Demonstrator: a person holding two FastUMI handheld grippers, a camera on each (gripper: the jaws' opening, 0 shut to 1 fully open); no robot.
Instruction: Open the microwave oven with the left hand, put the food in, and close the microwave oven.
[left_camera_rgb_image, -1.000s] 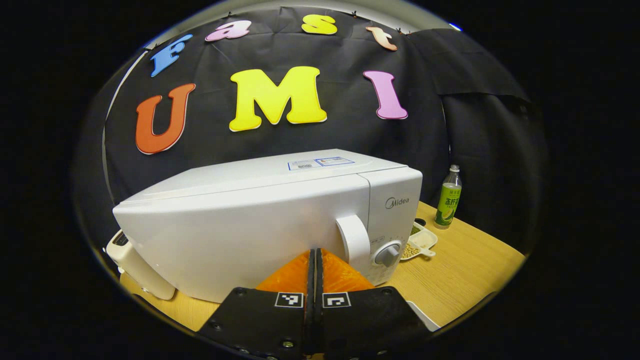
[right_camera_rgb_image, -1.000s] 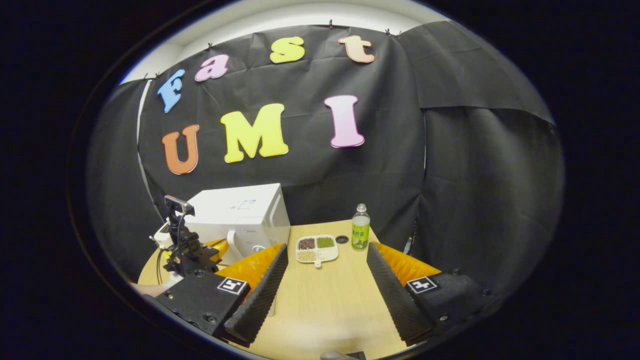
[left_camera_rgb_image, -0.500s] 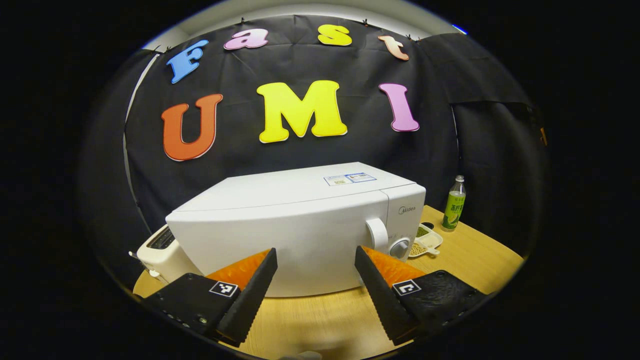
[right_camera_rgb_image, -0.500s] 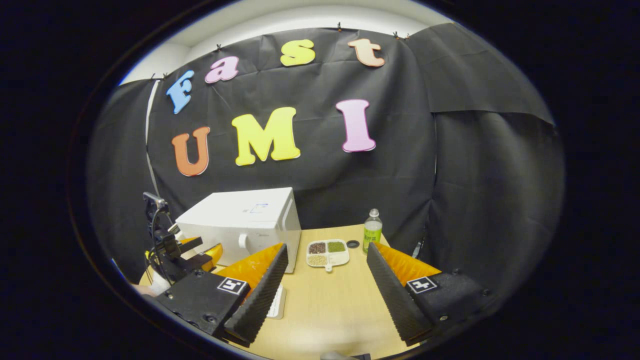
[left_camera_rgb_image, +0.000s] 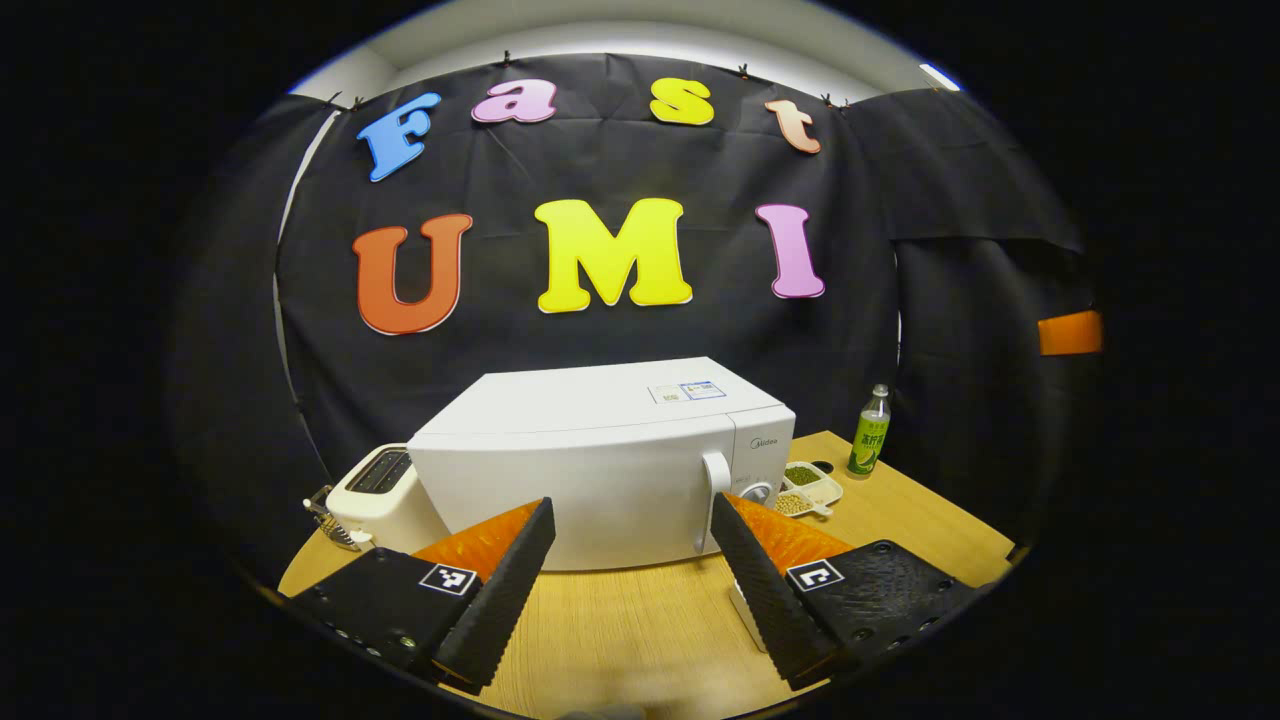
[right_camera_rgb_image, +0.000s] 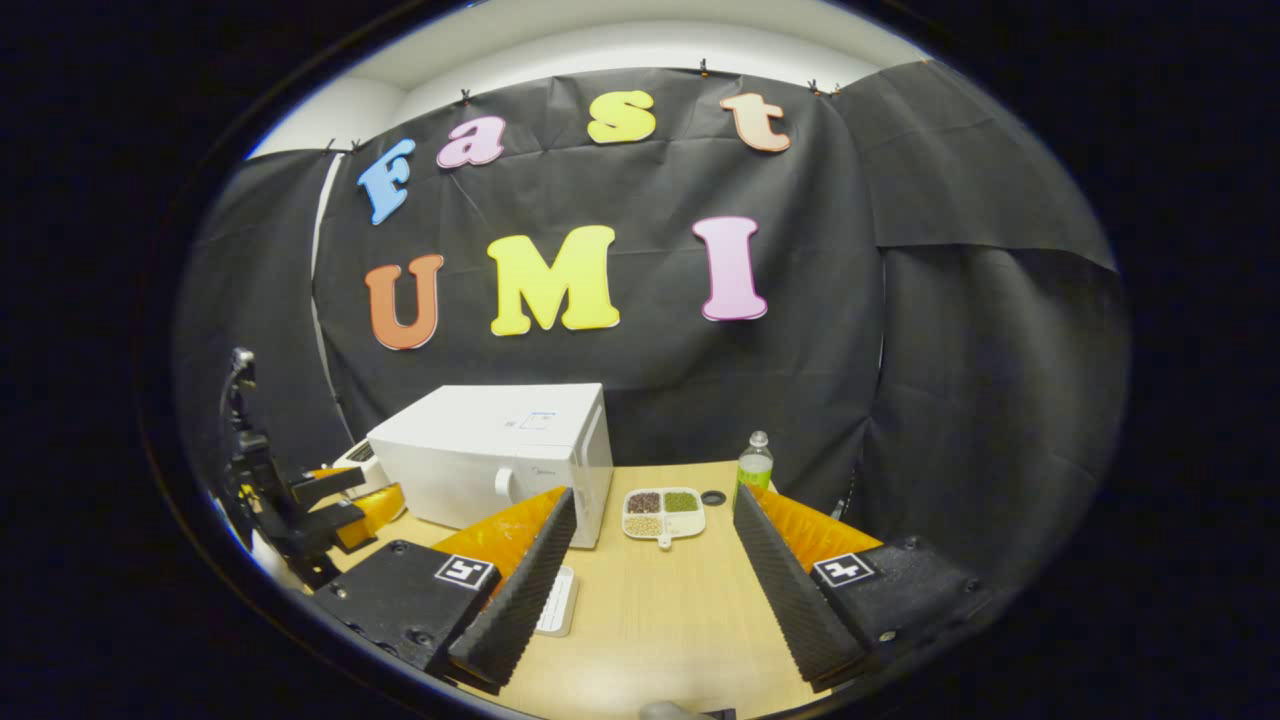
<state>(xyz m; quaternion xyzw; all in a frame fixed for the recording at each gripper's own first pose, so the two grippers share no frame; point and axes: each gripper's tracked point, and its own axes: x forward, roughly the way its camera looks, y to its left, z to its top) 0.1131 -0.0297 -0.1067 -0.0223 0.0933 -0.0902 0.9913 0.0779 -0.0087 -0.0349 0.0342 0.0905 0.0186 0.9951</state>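
Your left tool (left_camera_rgb_image: 632, 560) gapes wide, empty; the microwave (left_camera_rgb_image: 600, 465) door's upright handle (left_camera_rgb_image: 714, 495) stands ahead, slightly right.

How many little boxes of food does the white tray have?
4 in the white divided tray on the wooden table, right of the white microwave oven: dark beans back left, green beans back right, pale beans front left, one seemingly empty front right.
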